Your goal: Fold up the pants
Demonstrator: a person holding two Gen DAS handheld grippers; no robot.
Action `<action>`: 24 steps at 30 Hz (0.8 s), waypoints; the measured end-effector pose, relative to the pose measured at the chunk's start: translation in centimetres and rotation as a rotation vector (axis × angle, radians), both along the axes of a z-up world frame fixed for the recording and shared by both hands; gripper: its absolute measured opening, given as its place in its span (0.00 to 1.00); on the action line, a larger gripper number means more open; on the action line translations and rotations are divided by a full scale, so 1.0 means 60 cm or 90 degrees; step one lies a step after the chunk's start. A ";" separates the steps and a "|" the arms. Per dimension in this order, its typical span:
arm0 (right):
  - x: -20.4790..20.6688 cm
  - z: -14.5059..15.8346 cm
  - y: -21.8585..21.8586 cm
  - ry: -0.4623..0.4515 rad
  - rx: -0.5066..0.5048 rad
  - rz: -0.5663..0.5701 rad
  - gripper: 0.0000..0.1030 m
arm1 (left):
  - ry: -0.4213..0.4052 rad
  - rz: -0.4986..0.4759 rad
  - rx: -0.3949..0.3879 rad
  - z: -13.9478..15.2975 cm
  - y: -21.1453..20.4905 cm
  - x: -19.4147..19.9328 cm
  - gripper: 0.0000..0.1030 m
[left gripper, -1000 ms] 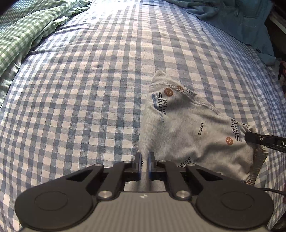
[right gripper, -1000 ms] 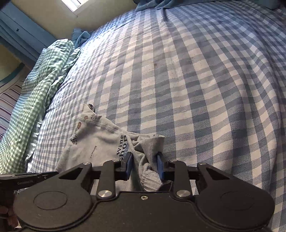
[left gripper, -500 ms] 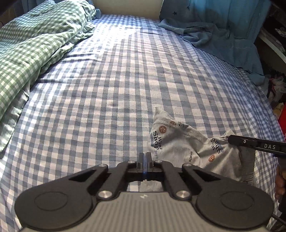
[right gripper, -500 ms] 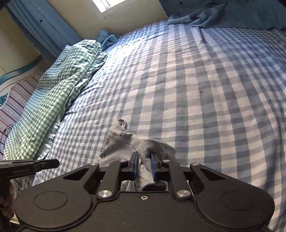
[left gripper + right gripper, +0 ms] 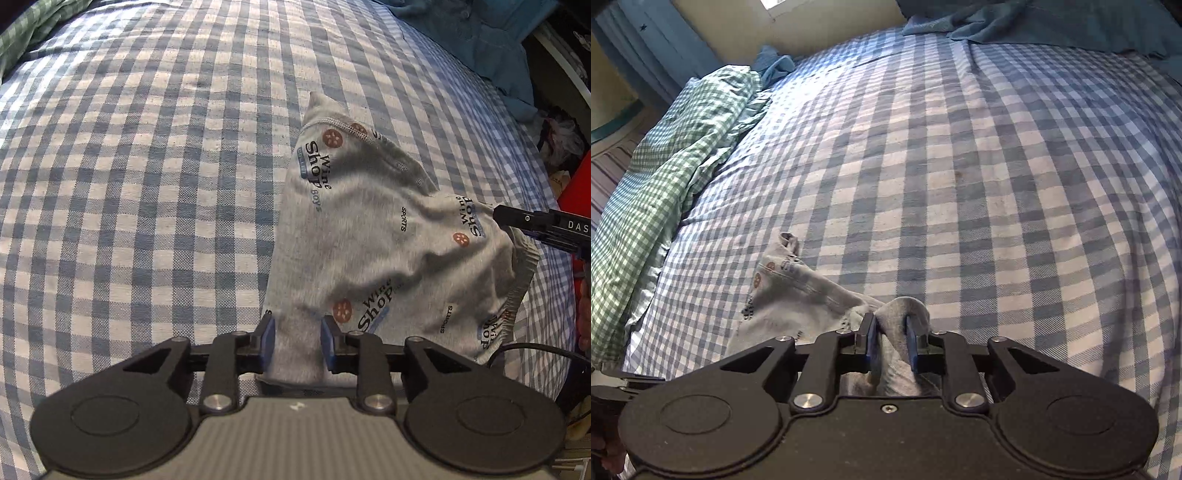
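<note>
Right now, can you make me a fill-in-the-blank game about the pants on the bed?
1. The pants are the color ____.
2. They lie on a bed sheet with a blue and white ____ pattern.
3. Under "Wine" the pants say "____" in big letters.
4. The left gripper has pants cloth between its fingers, and so does the ____ gripper.

Missing words: gray; checked; Shop; right

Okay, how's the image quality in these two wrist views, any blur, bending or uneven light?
Left wrist view: sharp, the print on the grey pants is readable; the checked bedsheet bulges from fisheye distortion. Right wrist view: window sunlight washes out the sheet's middle, while the left gripper sits in shadow at the frame's edge.
</note>
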State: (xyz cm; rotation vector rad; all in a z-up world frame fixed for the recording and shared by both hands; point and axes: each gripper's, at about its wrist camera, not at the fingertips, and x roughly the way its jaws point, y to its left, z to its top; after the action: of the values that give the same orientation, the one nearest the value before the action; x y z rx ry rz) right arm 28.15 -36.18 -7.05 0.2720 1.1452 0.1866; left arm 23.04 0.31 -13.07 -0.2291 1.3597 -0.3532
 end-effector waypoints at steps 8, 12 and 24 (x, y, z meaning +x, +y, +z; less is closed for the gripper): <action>0.000 -0.057 -0.071 0.059 0.128 -0.057 0.76 | 0.015 0.020 0.020 -0.008 -0.012 0.022 0.54; 0.006 -0.077 -0.068 0.087 0.147 -0.041 0.85 | 0.028 0.027 0.024 -0.016 -0.019 0.026 0.64; -0.004 -0.029 0.005 0.049 0.001 0.058 0.21 | -0.018 -0.047 0.074 0.030 -0.057 0.030 0.12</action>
State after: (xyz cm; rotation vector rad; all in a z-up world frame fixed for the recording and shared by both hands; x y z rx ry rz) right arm 27.93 -35.86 -8.77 0.2301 1.2343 0.2583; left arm 24.85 -3.12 -11.24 -0.0778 1.3591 -0.3369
